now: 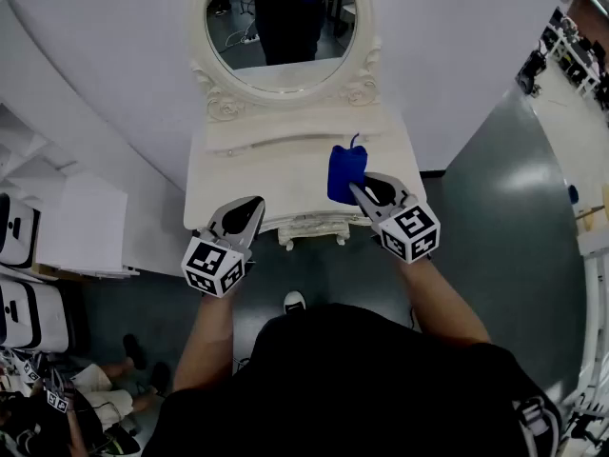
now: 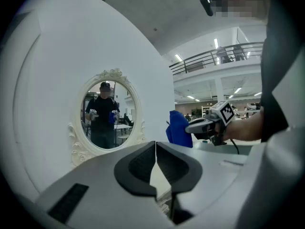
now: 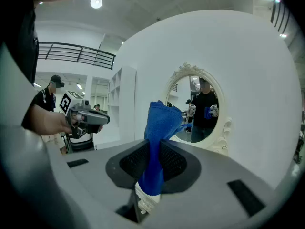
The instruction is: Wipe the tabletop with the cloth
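Observation:
A blue cloth point(image 1: 344, 172) hangs bunched over the right half of the white dressing table point(image 1: 255, 187). My right gripper point(image 1: 356, 190) is shut on the blue cloth point(image 3: 158, 132), which sticks up between its jaws. My left gripper point(image 1: 257, 205) hovers over the table's front left edge, shut and holding nothing. In the left gripper view the jaws point(image 2: 156, 152) meet at the tips, and the cloth point(image 2: 179, 129) and right gripper point(image 2: 209, 124) show ahead to the right.
An oval mirror point(image 1: 282, 27) in a carved white frame stands at the table's back against a white wall. White shelving point(image 1: 38, 246) is at the left. Dark grey floor point(image 1: 514, 227) lies to the right. A person point(image 1: 95, 388) sits low at the left.

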